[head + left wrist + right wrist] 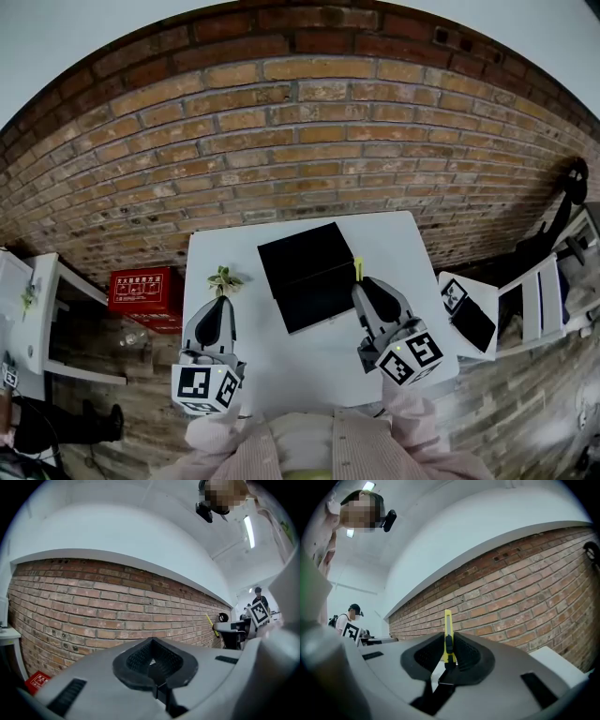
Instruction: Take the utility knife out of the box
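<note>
Task progress: looks essentially done; the slim yellow utility knife is out of the flat black box.
Knife's place: held in the air over the white table's right side, just beside the box's right edge.
Left to do: probably only setting the knife down.
Right gripper: jaws clamped on the knife.
Left gripper: jaws together, nothing between them, near the table's left edge.
Box: near the table's far edge; open or closed, I can't tell.
Count: one knife, one box, two grippers, one table, one small green leafy sprig.
</note>
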`<state>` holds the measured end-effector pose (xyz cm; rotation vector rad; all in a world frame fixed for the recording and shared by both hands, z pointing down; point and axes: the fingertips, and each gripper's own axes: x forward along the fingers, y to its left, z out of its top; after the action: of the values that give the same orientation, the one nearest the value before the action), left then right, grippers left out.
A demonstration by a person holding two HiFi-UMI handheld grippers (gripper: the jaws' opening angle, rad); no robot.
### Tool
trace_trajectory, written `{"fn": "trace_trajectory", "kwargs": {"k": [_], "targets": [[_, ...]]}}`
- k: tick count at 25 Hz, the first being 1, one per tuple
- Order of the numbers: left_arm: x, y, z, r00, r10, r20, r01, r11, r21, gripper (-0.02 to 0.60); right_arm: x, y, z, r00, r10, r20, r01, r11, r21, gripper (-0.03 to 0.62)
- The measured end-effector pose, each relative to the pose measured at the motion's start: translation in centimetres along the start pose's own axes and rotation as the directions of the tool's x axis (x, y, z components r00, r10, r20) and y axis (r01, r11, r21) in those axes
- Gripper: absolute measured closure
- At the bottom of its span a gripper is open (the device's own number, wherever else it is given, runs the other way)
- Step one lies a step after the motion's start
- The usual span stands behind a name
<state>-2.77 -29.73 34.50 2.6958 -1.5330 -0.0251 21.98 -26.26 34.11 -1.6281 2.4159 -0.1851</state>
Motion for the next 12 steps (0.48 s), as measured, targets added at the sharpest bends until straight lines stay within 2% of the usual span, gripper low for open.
{"fn": "trace_trajectory", "kwargs": {"k": [5,12], "targets": [[-0.3,0.2,0.4,1.000,0.014,0.002,-0.014,0.999,0.037,0.589,-0.7,-0.3,0.3,1.000,-0.025,0.008,0.026,1.000,-0.012,0.528],[-0.3,0.0,0.3,1.000,0.010,-0.003,-0.010,0.999,0.049,0.589,-1.3,-0.9,0.0,0.999,-0.050,-0.005,0.049,0.998,-0.030,0.530]]}}
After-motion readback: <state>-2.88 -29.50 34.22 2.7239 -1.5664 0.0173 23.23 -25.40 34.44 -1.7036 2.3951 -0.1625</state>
